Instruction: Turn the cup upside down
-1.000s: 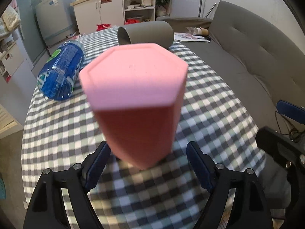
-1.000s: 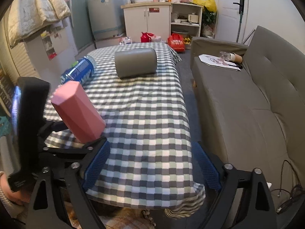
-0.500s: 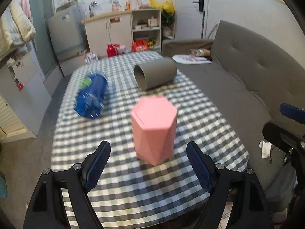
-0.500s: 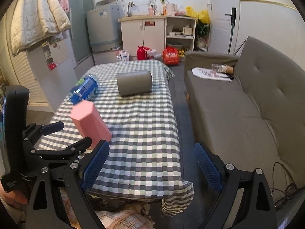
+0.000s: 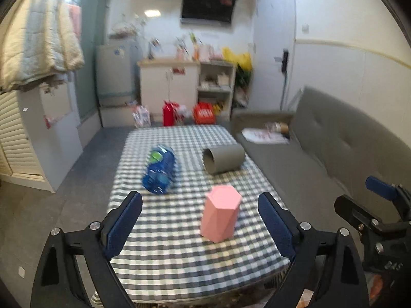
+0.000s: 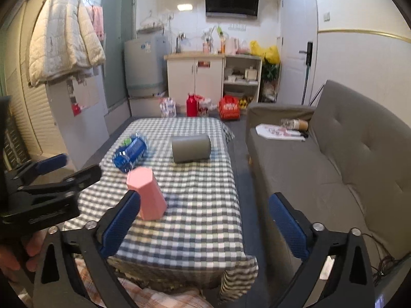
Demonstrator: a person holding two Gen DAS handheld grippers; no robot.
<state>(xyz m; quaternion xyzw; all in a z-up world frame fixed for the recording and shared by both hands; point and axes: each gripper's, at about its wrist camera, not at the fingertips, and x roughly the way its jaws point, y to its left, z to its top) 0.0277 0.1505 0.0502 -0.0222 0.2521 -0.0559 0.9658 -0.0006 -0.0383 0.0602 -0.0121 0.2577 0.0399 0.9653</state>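
Standing beyond left hand-held gripper point(image 5: 200, 220): pink cup point(image 5: 220, 213).

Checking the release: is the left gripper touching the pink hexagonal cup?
Apart. In the left wrist view the left gripper is open, and checked tablecloth shows between each finger and the pink hexagonal cup, which stands alone.

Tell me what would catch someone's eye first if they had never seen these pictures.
Probably the pink cup, standing closed end up on the near part of the checkered table, free of both open grippers. Behind it a blue bottle lies on its side toward the left, and a grey cylinder lies on its side toward the right. A grey sofa runs along the table's right side.
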